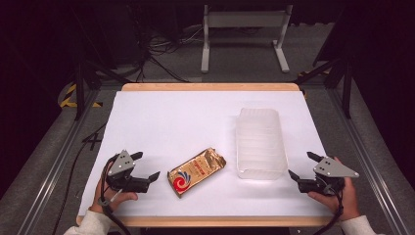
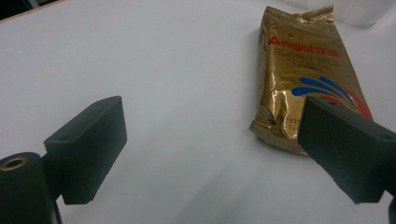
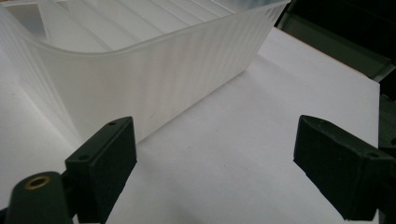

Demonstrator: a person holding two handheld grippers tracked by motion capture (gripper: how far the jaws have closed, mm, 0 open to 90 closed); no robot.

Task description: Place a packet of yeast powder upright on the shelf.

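We see a table (image 1: 147,112) covered in white, with a gold foil packet (image 1: 196,171) lying flat near its front edge, a little left of centre, set at a slant. To its right stands a clear plastic tub (image 1: 261,142), empty and apart from the packet. At the near left, a hand (image 1: 110,193) holds the left gripper (image 1: 145,166), its jaws spread wide with nothing between them, pointing toward the packet just beside it. In the left gripper view the packet (image 2: 303,79) shows red lettering and a blue and red swirl, partly behind one jaw. At the near right, the other hand (image 1: 342,196) holds the right gripper (image 1: 303,166), jaws likewise released and bare, aimed at the tub's near corner (image 3: 154,88), close by but not touching.
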